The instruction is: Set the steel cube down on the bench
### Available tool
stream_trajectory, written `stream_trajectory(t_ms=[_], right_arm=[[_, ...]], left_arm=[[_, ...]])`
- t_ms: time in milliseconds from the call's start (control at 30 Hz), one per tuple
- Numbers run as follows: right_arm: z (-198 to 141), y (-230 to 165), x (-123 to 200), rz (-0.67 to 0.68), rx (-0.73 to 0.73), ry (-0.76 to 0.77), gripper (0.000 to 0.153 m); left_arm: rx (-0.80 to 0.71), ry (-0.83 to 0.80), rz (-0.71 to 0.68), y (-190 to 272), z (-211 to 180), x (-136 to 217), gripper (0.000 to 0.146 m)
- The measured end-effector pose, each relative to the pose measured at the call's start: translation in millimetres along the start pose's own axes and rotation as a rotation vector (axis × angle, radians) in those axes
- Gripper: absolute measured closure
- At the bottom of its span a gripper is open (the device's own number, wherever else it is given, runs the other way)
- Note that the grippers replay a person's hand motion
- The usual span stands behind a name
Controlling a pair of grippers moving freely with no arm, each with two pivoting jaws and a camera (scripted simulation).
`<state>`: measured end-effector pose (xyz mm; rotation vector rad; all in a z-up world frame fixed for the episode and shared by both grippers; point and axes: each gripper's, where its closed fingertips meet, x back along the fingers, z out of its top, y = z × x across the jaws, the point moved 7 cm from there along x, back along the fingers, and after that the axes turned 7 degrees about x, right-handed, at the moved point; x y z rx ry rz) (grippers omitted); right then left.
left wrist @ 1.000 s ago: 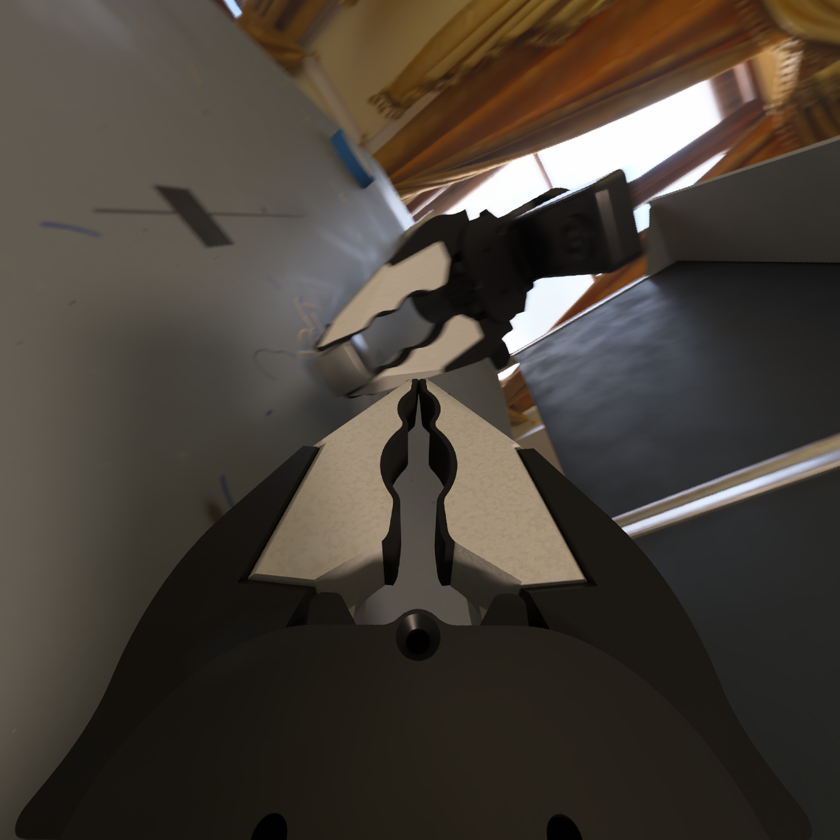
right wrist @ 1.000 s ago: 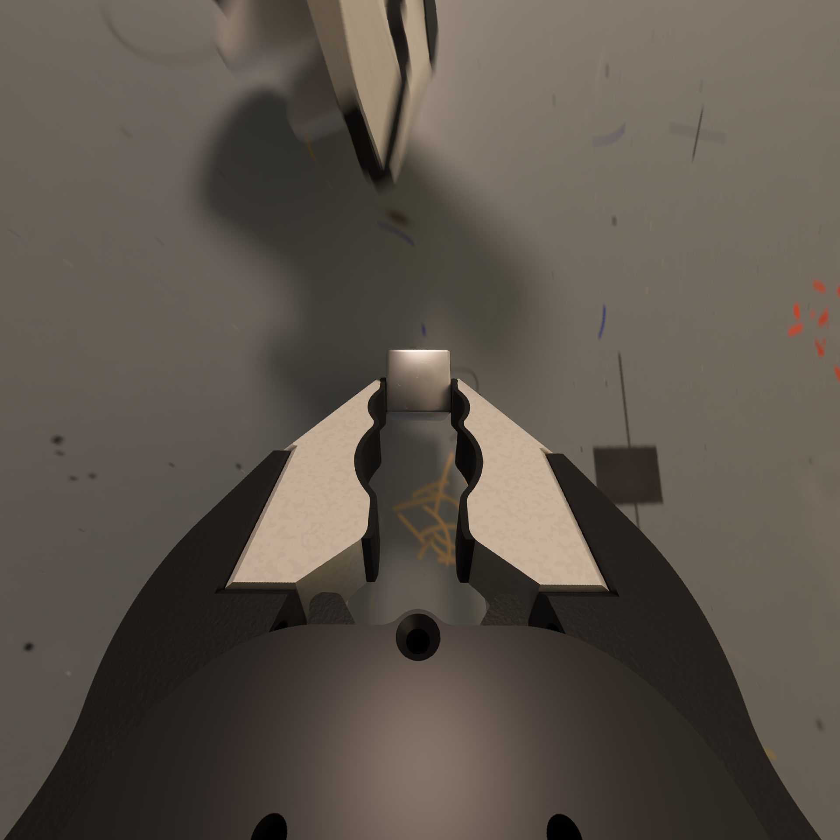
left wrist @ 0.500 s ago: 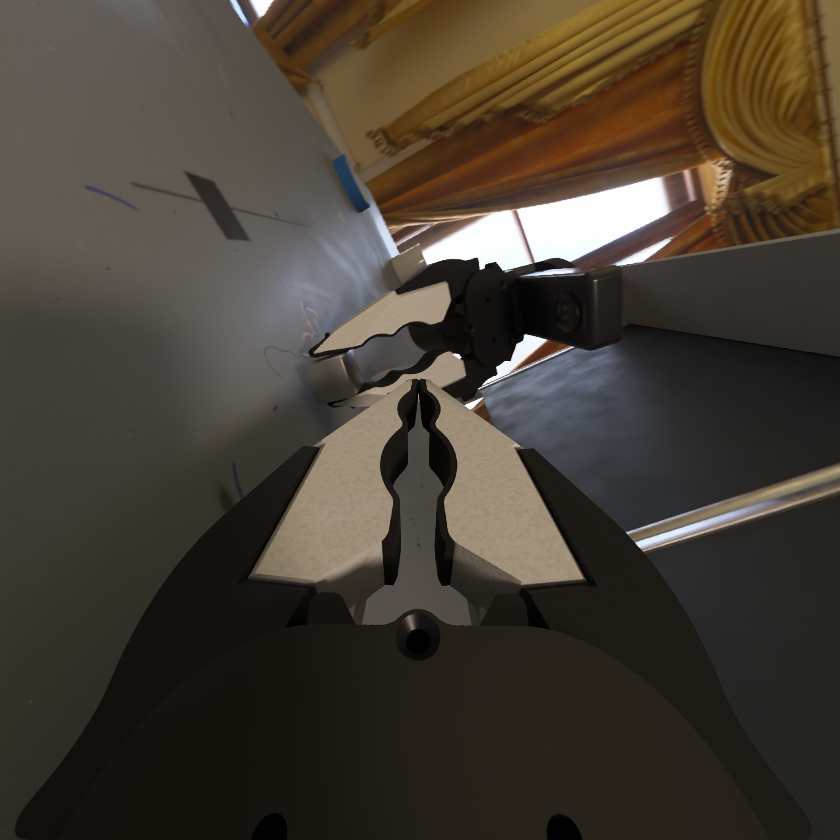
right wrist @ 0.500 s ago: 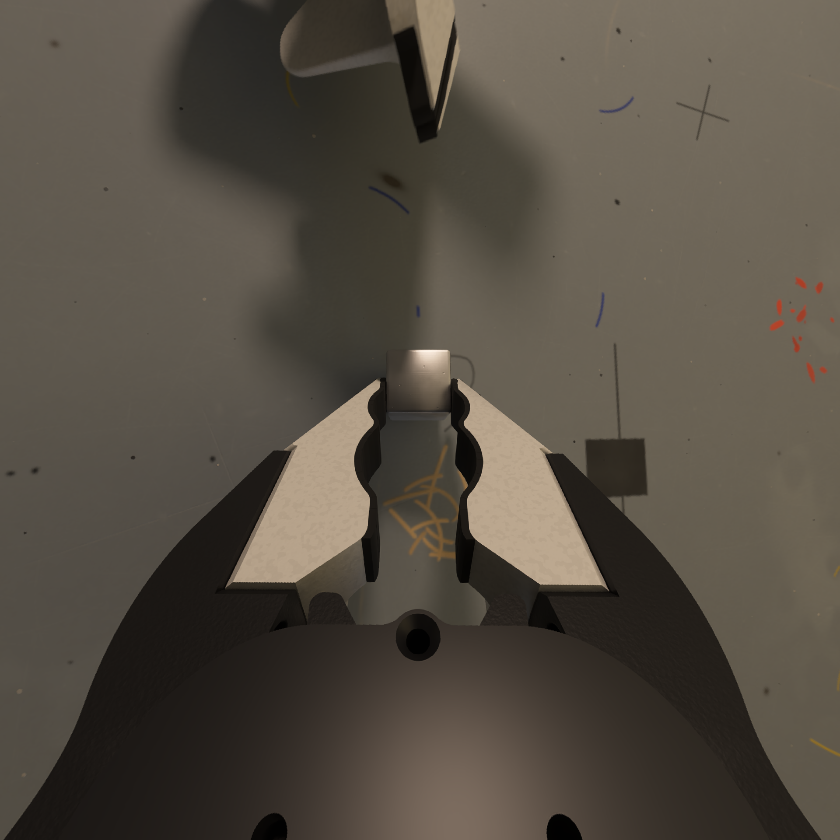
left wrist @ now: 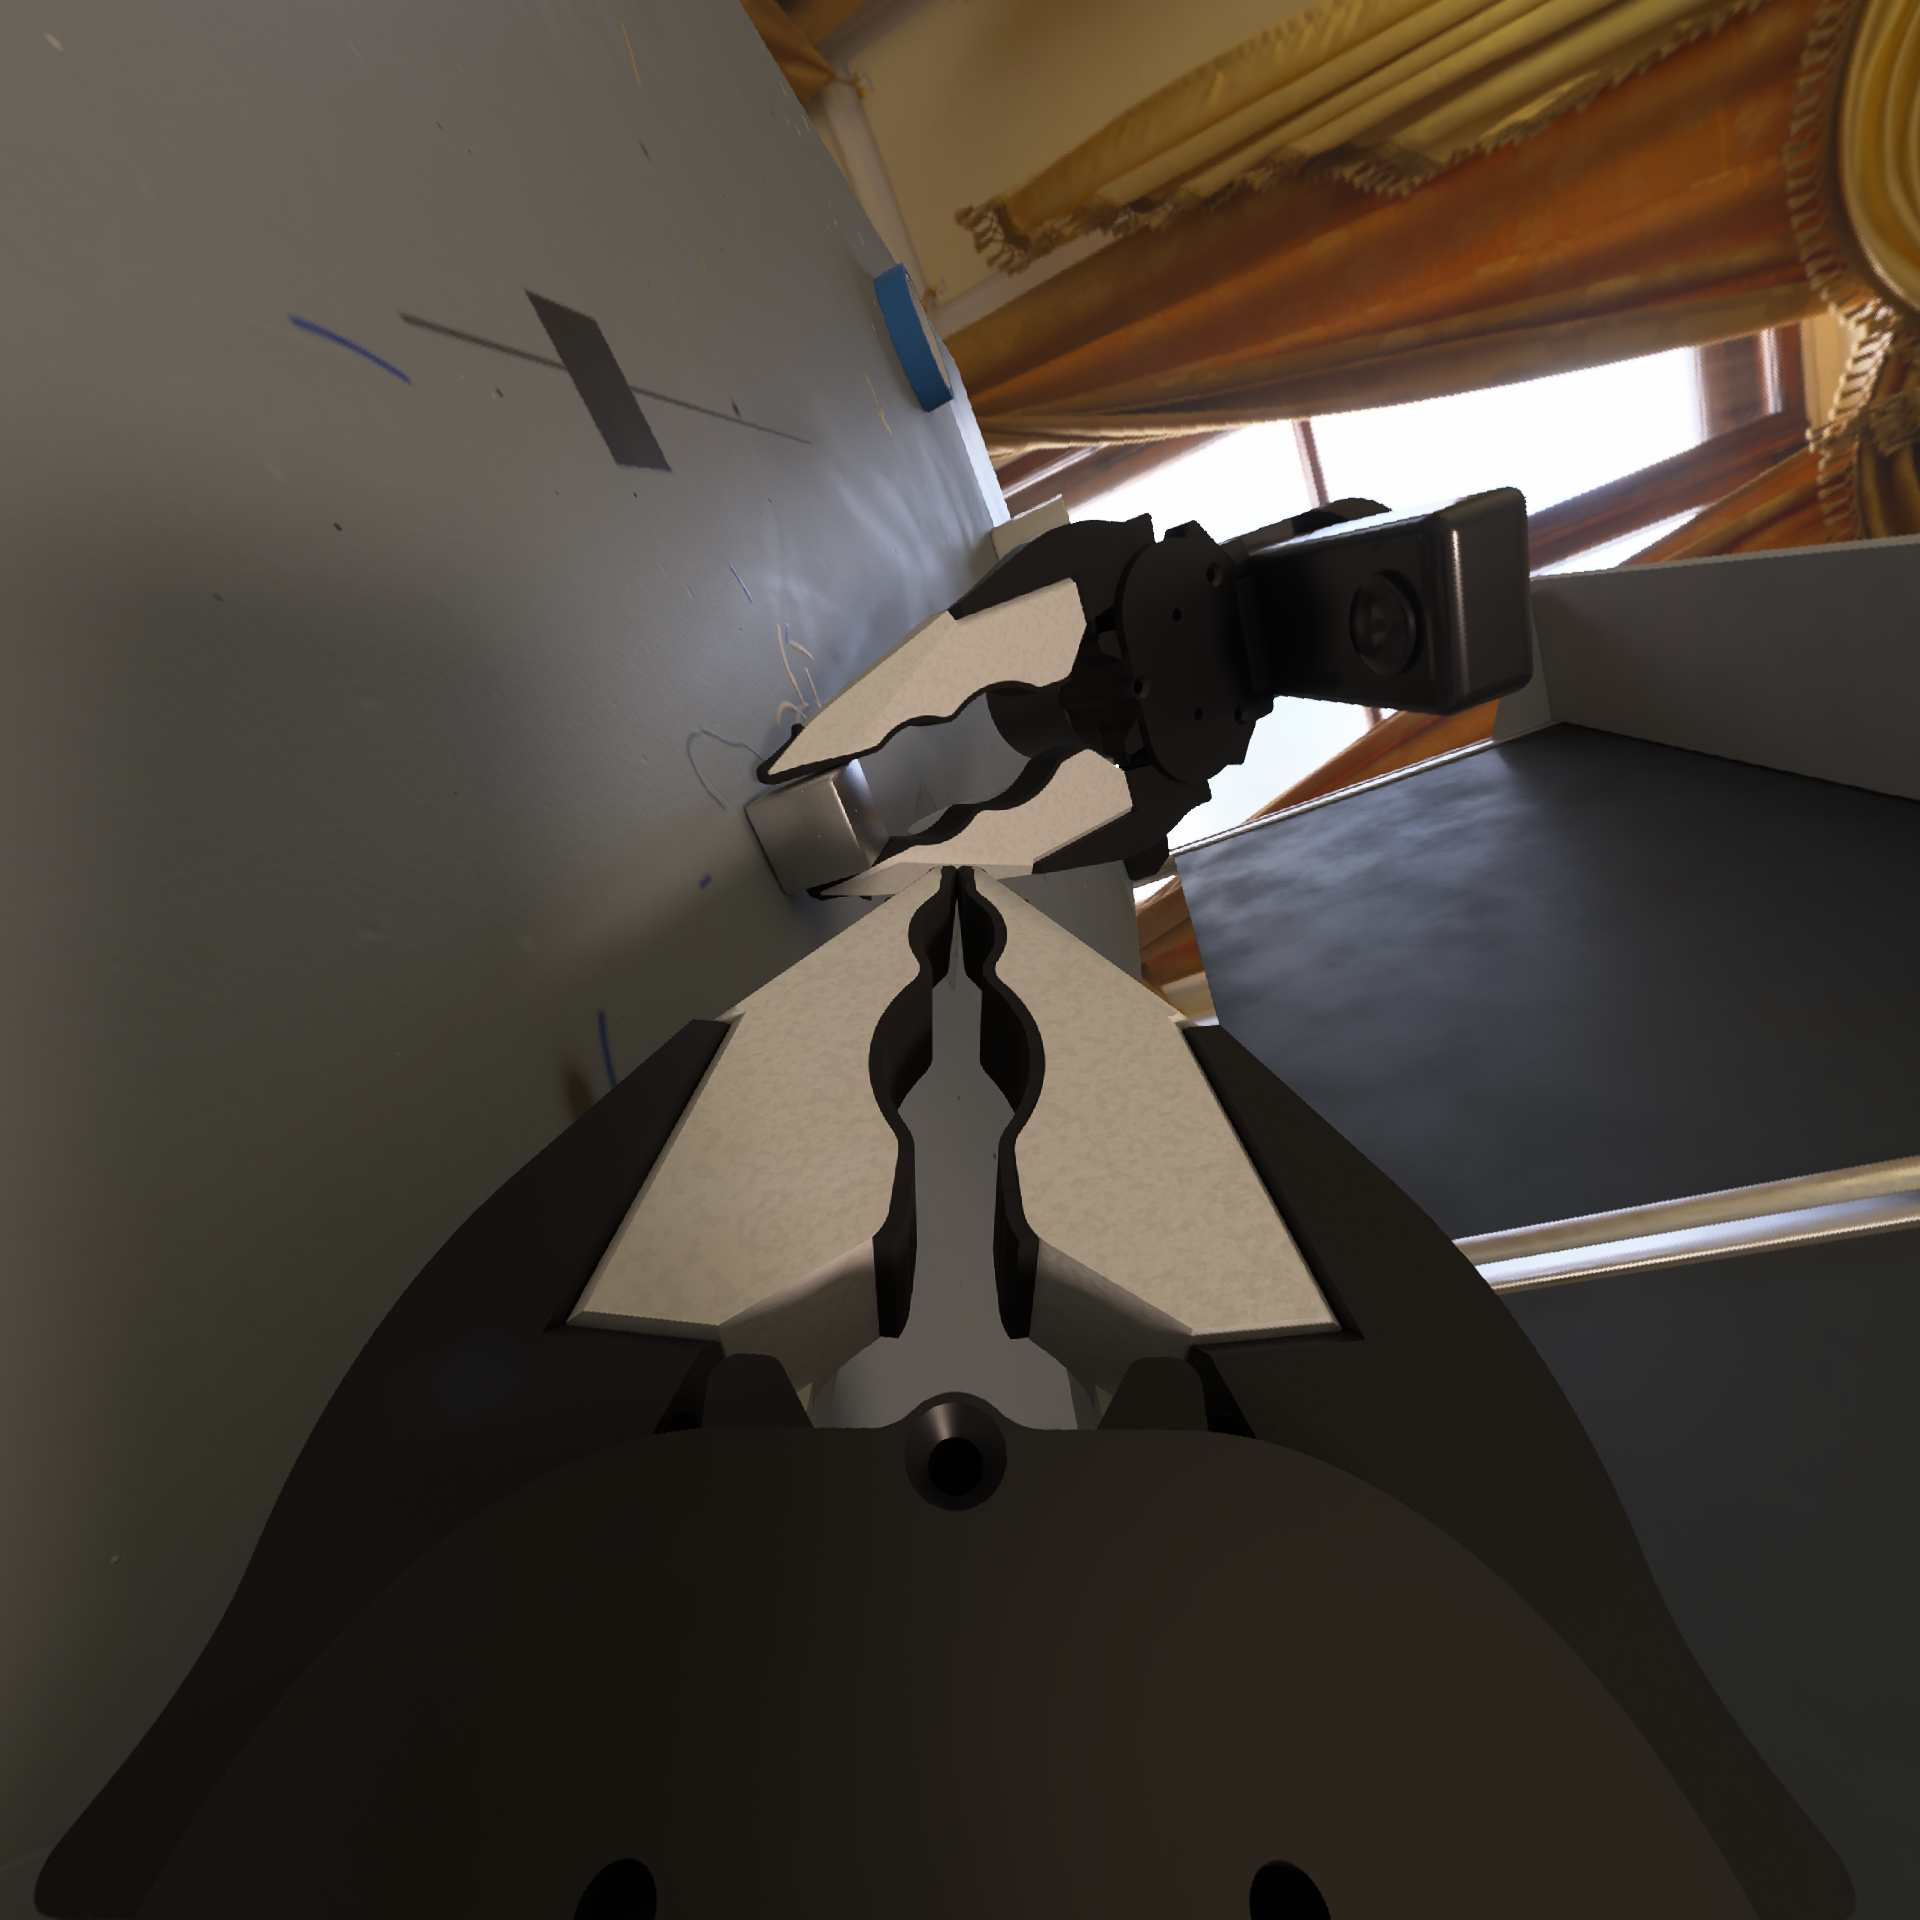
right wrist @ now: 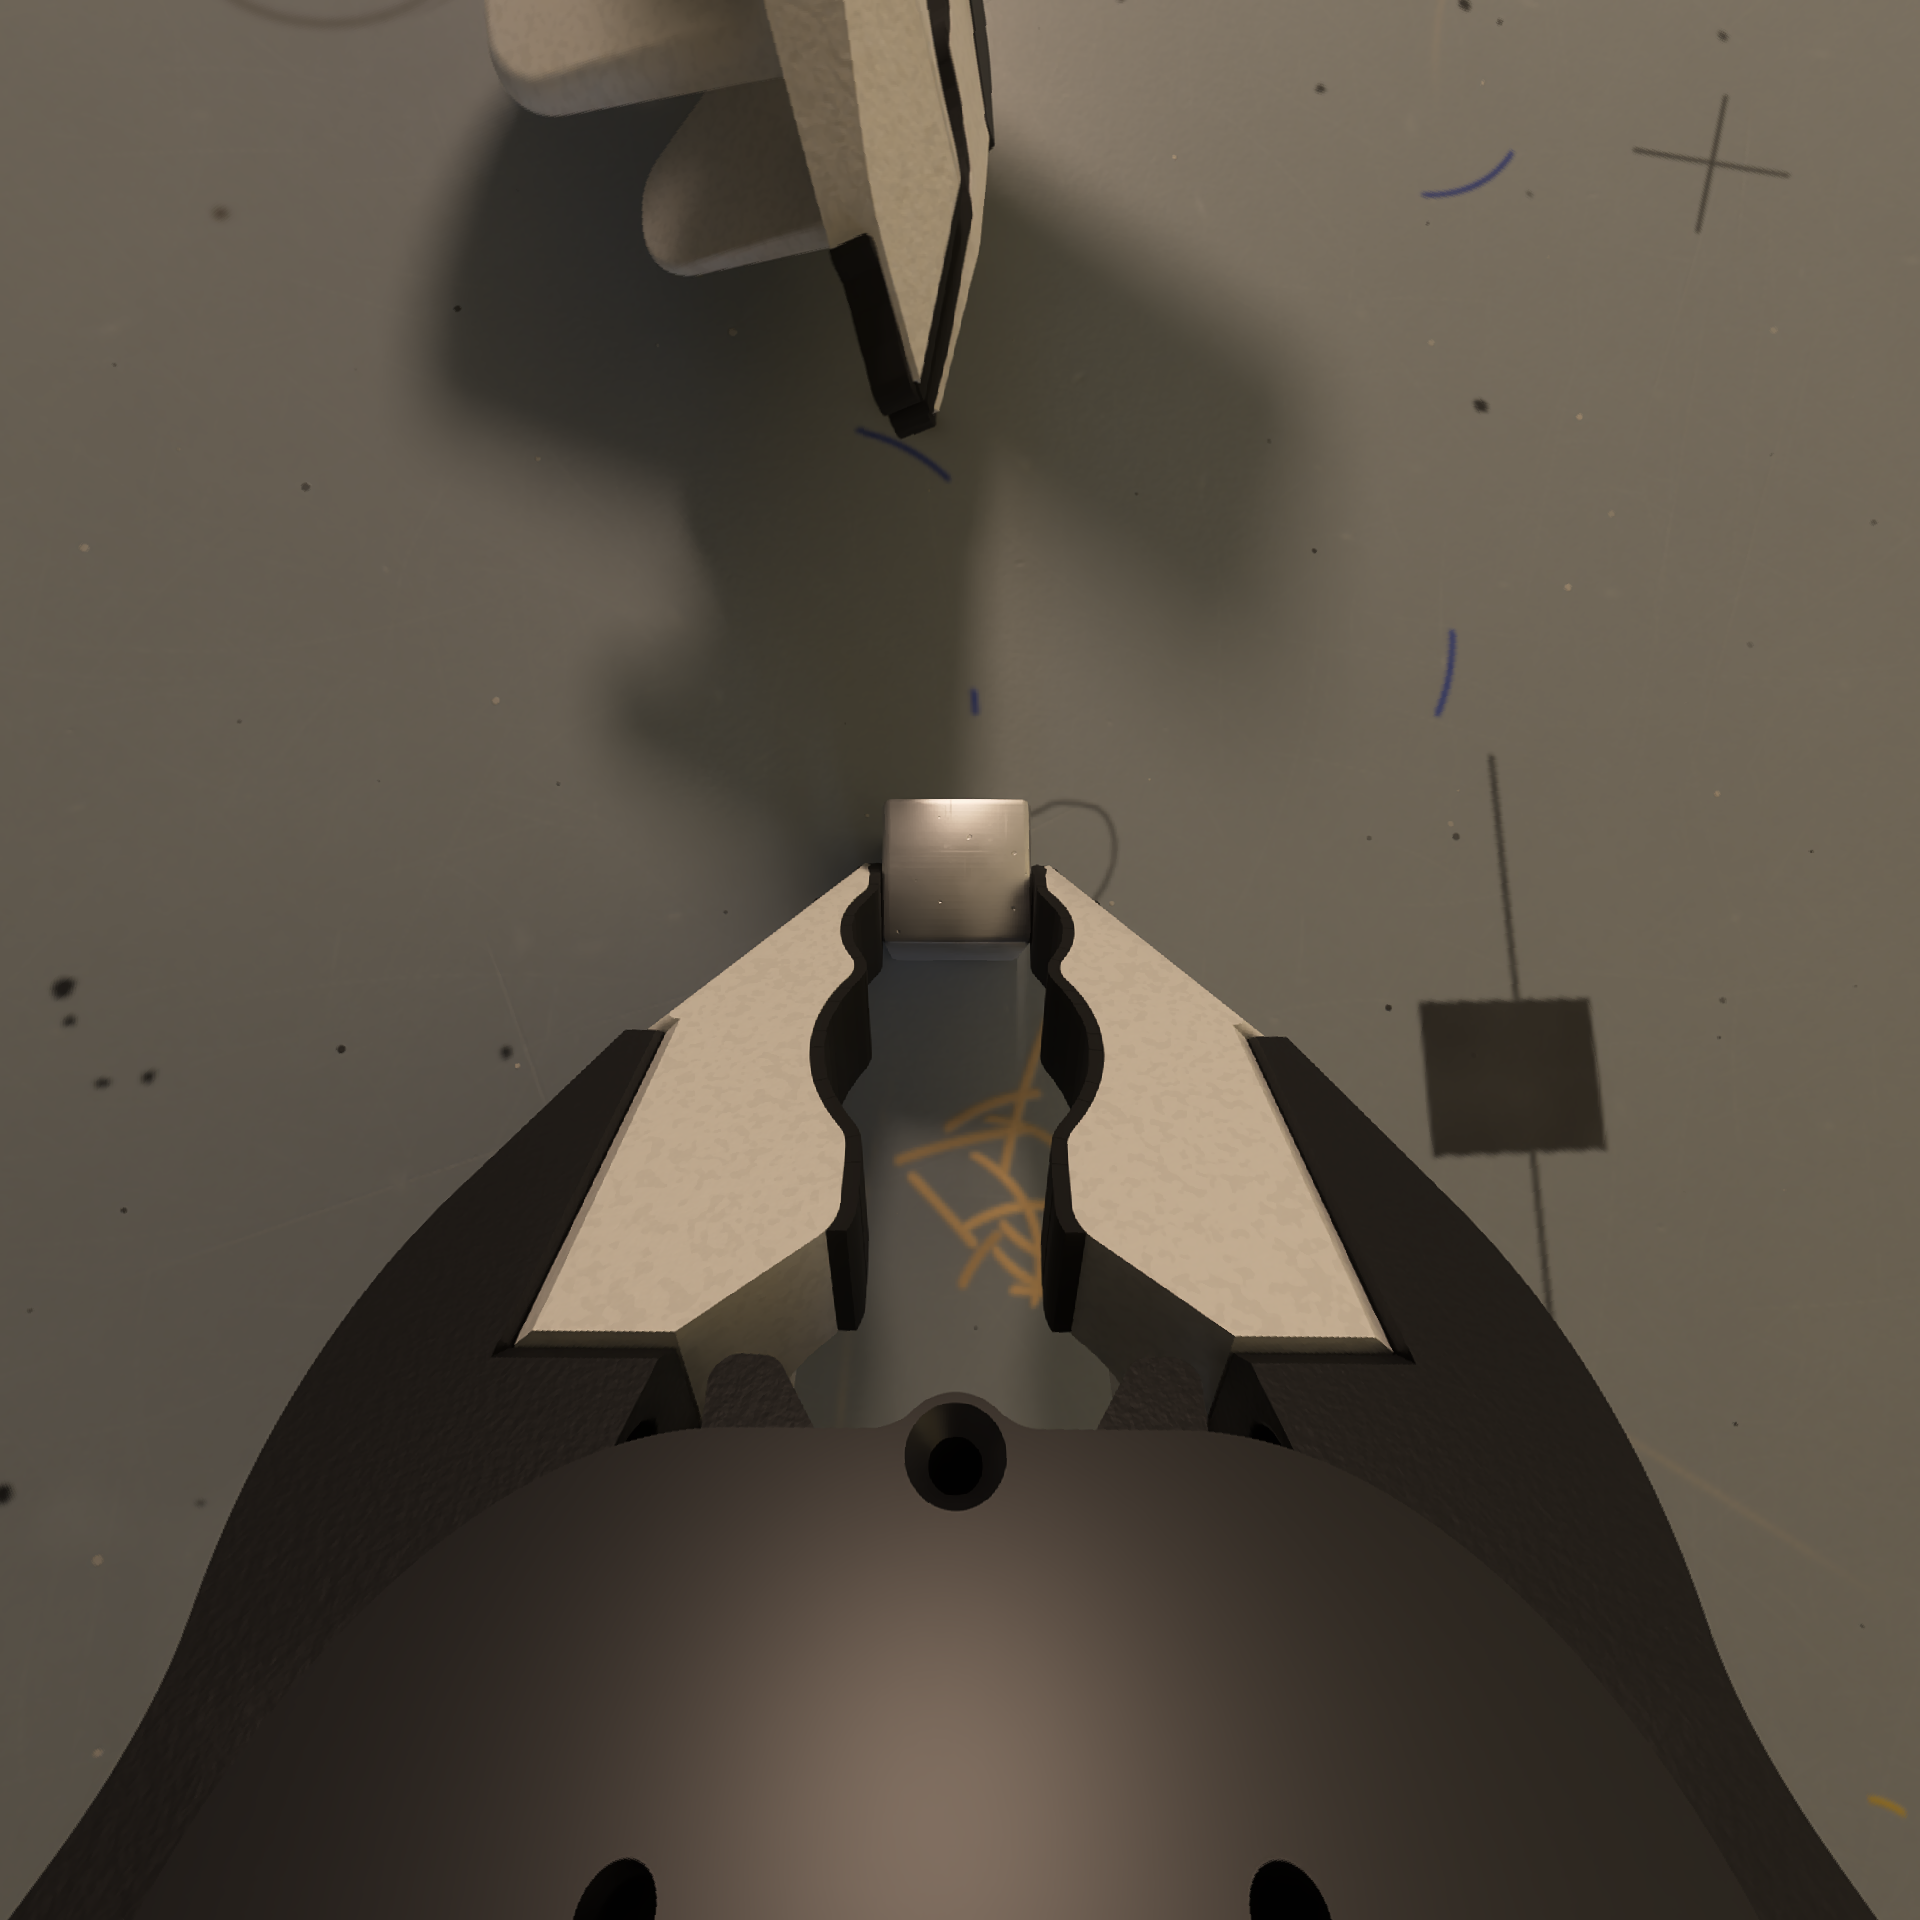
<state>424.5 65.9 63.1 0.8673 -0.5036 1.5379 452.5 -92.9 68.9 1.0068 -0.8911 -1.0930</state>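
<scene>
The steel cube (right wrist: 956,868) is a small shiny block pinched between my right gripper's (right wrist: 956,894) fingertips, and half of it sticks out past them. In the left wrist view the cube (left wrist: 800,840) sits in the right gripper (left wrist: 821,831) with its far face at or very close to the grey bench (left wrist: 312,779). I cannot tell whether it touches. My left gripper (left wrist: 954,883) is shut and empty, with its tips just beside the right gripper's lower finger. It also shows in the right wrist view (right wrist: 914,410), hovering over the bench (right wrist: 312,727) beyond the cube.
A blue tape roll (left wrist: 914,343) lies near the bench's far edge. A dark square patch on a thin line (right wrist: 1512,1075) and orange scribbles (right wrist: 997,1174) mark the bench. A dark panel with a metal rail (left wrist: 1558,1236) stands beside the bench.
My right gripper has come a little closer to the bench with the cube still held. My left gripper has shifted and turned, and it now shows larger in the right wrist view.
</scene>
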Motion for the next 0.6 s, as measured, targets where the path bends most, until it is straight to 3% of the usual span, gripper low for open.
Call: stream_trajectory(t_ms=[267, 433, 600], right_arm=[[-2.4, 1.1, 6.5, 0.011, 0.015, 0.029, 0.114], [6.0, 5.8, 18.6, -0.037, 0.018, 0.141, 0.113], [9.8, 4.7, 18.7, -0.075, 0.053, 0.153, 0.114]], left_arm=[[0.022, 0.011, 0.002, -1.8, 1.4, 1.5, 0.146], [0.028, 0.005, -0.002, -2.1, 1.4, 0.9, 0.146], [0.034, 0.007, 0.006, -3.0, 1.3, 0.1, 0.146]])
